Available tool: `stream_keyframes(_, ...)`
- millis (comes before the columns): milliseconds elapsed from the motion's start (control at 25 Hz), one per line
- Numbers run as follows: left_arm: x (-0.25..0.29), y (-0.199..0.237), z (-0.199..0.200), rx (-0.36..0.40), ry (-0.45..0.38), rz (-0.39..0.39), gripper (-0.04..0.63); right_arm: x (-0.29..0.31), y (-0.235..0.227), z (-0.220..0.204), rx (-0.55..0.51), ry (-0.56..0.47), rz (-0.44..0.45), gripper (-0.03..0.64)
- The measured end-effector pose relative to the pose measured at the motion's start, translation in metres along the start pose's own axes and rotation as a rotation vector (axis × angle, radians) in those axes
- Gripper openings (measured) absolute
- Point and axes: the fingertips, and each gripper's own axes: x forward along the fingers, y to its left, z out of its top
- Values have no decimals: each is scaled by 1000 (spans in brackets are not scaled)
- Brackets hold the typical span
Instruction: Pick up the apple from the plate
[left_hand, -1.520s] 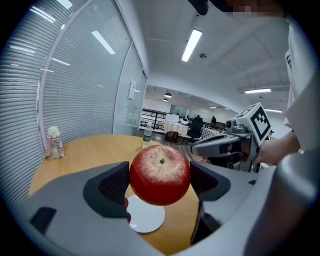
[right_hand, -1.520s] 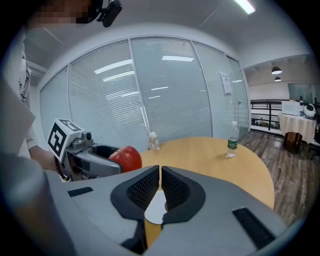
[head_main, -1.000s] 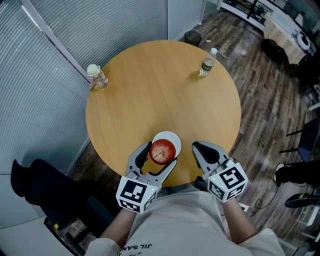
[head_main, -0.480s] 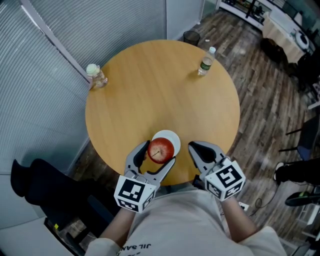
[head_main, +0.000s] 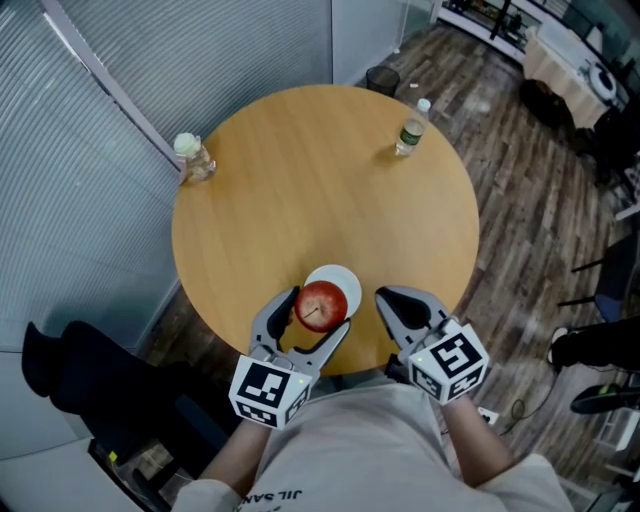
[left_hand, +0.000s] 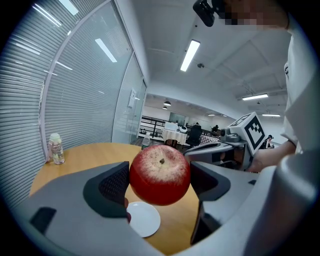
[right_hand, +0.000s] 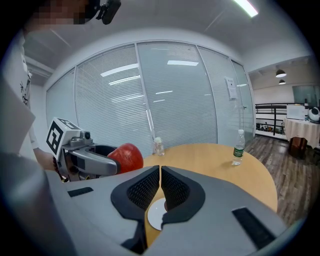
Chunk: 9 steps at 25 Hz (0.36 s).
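Note:
A red apple (head_main: 322, 304) (left_hand: 160, 174) (right_hand: 127, 156) is clamped between the jaws of my left gripper (head_main: 311, 315) (left_hand: 159, 182), lifted above the table. Below it the small white plate (head_main: 338, 277) (left_hand: 144, 220) (right_hand: 156, 214) lies bare near the front edge of the round wooden table (head_main: 300, 180). My right gripper (head_main: 392, 303) (right_hand: 160, 186) hovers just right of the plate with its two pads pressed together and nothing between them.
A small clear bottle with a pale cap (head_main: 194, 157) (left_hand: 56, 148) (right_hand: 158, 146) stands at the table's left edge. A green-labelled water bottle (head_main: 411, 126) (right_hand: 237, 148) stands at the far right. Glass walls with blinds run along the left; a black chair (head_main: 80, 370) sits lower left.
The left gripper with the apple has stayed nearly in place, shifting slightly. The right gripper has drifted a little to the left, toward the plate.

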Motion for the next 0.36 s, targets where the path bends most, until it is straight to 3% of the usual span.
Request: stream_keyframes(360,-1,-2,-2,-5,2,-5,382,-2,2,-1,2,-1,0,35)
